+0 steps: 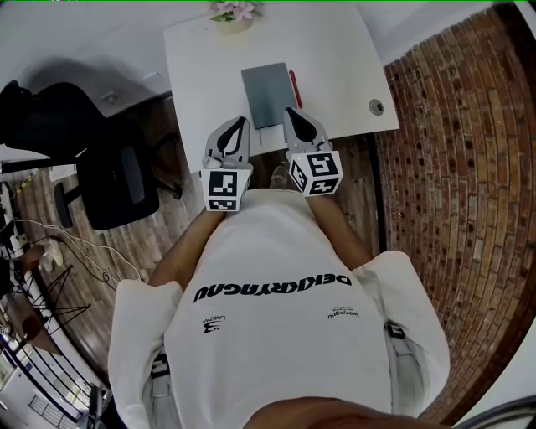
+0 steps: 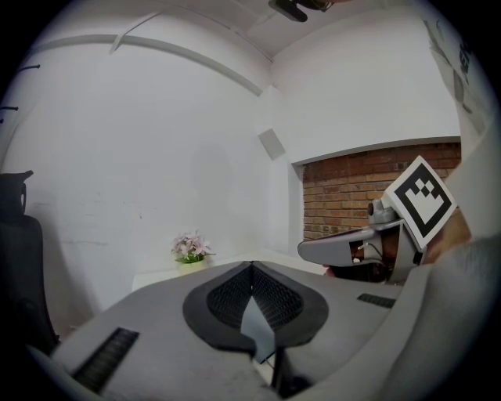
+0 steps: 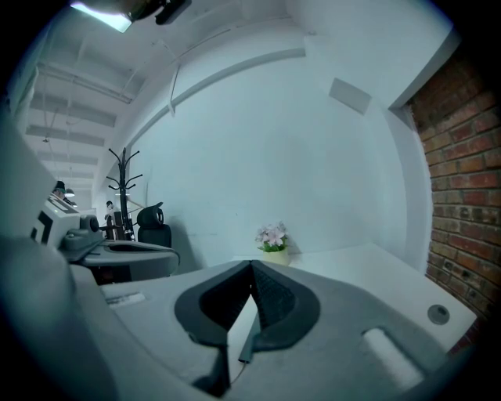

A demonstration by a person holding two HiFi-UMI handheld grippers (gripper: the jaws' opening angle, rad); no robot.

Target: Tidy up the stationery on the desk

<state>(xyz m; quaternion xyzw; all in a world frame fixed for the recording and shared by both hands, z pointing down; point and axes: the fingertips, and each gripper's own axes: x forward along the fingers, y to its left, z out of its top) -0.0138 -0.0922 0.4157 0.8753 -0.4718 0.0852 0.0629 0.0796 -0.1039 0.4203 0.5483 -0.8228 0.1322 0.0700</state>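
Note:
A grey notebook (image 1: 268, 94) lies on the white desk (image 1: 209, 67) near its front edge, with a red pen (image 1: 295, 88) lying along its right side. My left gripper (image 1: 242, 122) is shut and empty, its tip at the desk's front edge just left of the notebook. My right gripper (image 1: 290, 111) is shut and empty too, its tip over the notebook's near right corner. In the left gripper view the jaws (image 2: 250, 266) meet, with the right gripper (image 2: 344, 251) beside them. The right gripper view shows its closed jaws (image 3: 252, 266) above the desk (image 3: 368, 266).
A small pot of pink flowers (image 1: 234, 12) stands at the desk's far edge. A round cable hole (image 1: 376, 106) sits at the desk's right front corner. A brick wall (image 1: 461, 167) runs along the right. A black office chair (image 1: 113, 180) stands to the left on the wooden floor.

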